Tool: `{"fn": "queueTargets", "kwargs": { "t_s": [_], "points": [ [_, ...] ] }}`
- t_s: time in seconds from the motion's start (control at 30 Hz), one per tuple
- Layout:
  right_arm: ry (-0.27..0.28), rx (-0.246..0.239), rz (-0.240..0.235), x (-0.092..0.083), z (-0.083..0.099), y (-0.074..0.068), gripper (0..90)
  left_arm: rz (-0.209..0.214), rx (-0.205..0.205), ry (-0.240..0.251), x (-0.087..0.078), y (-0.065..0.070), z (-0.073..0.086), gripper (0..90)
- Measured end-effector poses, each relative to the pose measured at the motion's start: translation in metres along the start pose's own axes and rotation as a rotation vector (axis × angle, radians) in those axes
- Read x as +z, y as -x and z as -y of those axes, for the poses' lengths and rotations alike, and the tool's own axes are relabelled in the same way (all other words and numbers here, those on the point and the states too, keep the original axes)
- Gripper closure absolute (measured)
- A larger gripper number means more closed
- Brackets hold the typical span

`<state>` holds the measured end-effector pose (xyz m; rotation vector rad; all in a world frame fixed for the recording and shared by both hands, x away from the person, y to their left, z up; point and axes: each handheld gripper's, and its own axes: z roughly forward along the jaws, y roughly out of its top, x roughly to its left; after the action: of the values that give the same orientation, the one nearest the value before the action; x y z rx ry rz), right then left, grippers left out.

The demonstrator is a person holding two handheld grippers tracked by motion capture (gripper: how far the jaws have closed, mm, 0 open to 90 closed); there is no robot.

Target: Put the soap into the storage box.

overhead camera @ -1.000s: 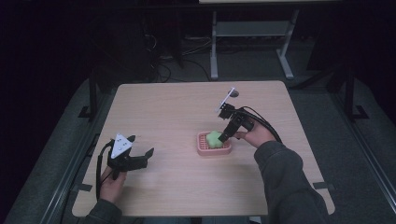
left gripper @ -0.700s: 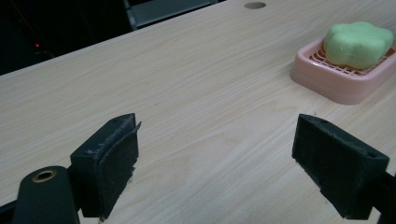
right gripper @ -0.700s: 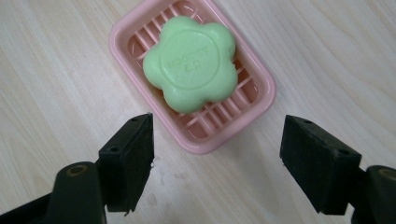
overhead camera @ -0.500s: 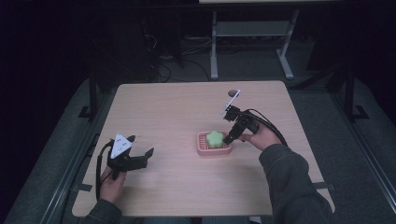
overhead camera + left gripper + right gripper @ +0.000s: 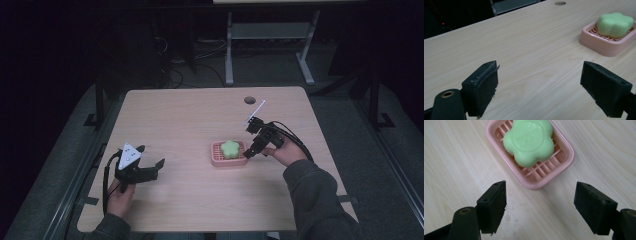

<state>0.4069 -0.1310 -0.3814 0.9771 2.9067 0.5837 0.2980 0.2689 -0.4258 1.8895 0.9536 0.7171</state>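
Note:
A green flower-shaped soap (image 5: 230, 148) (image 5: 529, 141) (image 5: 615, 23) lies in a pink slotted soap dish (image 5: 218, 160) (image 5: 564, 161) (image 5: 599, 45) near the middle of the wooden table (image 5: 190, 115). My right gripper (image 5: 250, 151) (image 5: 540, 207) hangs just right of the dish, open, with nothing between its jaws. At the table's front left my left gripper (image 5: 150, 170) (image 5: 546, 90) is open too, held low over bare wood and well apart from the dish.
A round cable hole (image 5: 249, 100) (image 5: 560, 3) sits near the table's far edge. Beyond the table are a dark floor, cables and a metal stand (image 5: 229, 55). The person's forearms come in from the front edge.
My right gripper has drawn back to the right, off the soap and dish, leaving the soap lying in the dish. The left gripper has stayed put.

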Motion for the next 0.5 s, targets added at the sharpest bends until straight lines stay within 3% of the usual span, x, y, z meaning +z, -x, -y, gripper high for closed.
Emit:
{"fn": "queueTargets", "kwargs": {
  "t_s": [0.5],
  "points": [
    [0.009,0.027,0.001,-0.003,0.02,0.004,25.7,-0.003,-0.002,0.002,-0.001,0.0,0.0,14.3]
  ]
}}
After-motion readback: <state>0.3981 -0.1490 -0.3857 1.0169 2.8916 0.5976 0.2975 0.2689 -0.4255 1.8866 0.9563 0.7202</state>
